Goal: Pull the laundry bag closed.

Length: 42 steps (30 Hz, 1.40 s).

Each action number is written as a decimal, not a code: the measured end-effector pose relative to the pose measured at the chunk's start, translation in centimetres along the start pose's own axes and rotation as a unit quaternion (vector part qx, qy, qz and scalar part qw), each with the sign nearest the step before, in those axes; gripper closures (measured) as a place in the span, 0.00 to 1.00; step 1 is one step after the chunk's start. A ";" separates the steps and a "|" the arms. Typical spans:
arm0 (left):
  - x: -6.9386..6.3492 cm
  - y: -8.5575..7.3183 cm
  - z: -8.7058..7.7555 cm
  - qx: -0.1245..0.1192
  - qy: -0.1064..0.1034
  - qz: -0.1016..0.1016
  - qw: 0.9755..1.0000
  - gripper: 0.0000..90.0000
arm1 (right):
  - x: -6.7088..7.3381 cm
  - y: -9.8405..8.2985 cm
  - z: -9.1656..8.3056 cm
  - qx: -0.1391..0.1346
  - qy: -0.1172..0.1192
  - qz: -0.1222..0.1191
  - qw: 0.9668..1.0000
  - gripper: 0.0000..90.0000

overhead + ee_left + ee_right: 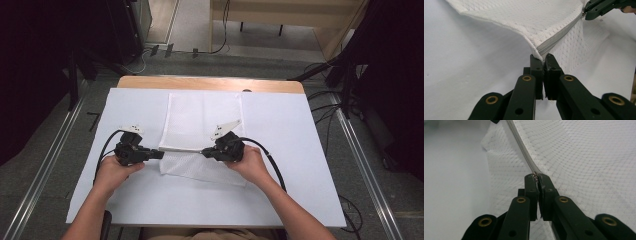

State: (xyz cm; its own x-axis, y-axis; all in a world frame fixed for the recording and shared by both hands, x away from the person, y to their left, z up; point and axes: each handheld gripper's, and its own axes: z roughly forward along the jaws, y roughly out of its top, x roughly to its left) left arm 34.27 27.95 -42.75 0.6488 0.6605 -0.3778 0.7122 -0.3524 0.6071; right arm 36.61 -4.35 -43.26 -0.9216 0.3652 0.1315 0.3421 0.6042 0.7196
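Bag: white mesh laundry bag with a grey zipper (202, 127), flat rectangle, lying in the middle of the white-covered surface (300, 165); its far part lies smooth, its near edge is lifted a little along the zipper line.
Zipper: grey zipper (556, 40) runs across the bag's near part, from one hand-held gripper to the other; the teeth look meshed along the whole visible run between them.
Left hand-held gripper: (543, 60) clenched on the bag's left end, just where the zipper tape ends; the fabric there is pinched up off the surface.
Right hand-held gripper: (537, 178) clenched on a small metal piece at the zipper's right end, likely the slider pull; too small to be sure.
Progress: judged as the start or the very end of a zipper stroke; the bag is anchored and the slider gripped, but the frames do not tell which way it will run. If the aim is opening, the whole stroke toward the left hand-held gripper is left.
Around the bag: bare white cover on all sides; wooden table edge (210, 82) beyond the bag's far side; black cables (272, 160) trail from both hand-held grippers toward the person.
Obstacles: nothing lies on the bag or along the zipper. Slack mesh beside the teeth could snag the slider.
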 end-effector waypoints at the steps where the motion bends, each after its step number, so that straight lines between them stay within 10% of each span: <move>1: 0.0 0.0 0.0 -0.001 0.000 0.001 1.000 0.98 | 0.0 0.0 0.0 -0.001 -0.002 0.000 1.000 0.97; 42: 0.0 0.0 -0.2 0.000 0.010 0.004 1.000 0.98 | -1.3 -1.9 -2.3 -0.003 -0.020 0.021 1.000 0.97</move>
State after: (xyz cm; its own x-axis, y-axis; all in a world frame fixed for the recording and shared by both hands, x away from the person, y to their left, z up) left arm 34.25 28.08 -42.65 0.6491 0.6703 -0.3597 0.7070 -0.3570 0.6105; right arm 36.72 -7.59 -43.23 -0.8986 0.4177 0.1343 0.3786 0.5836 0.7184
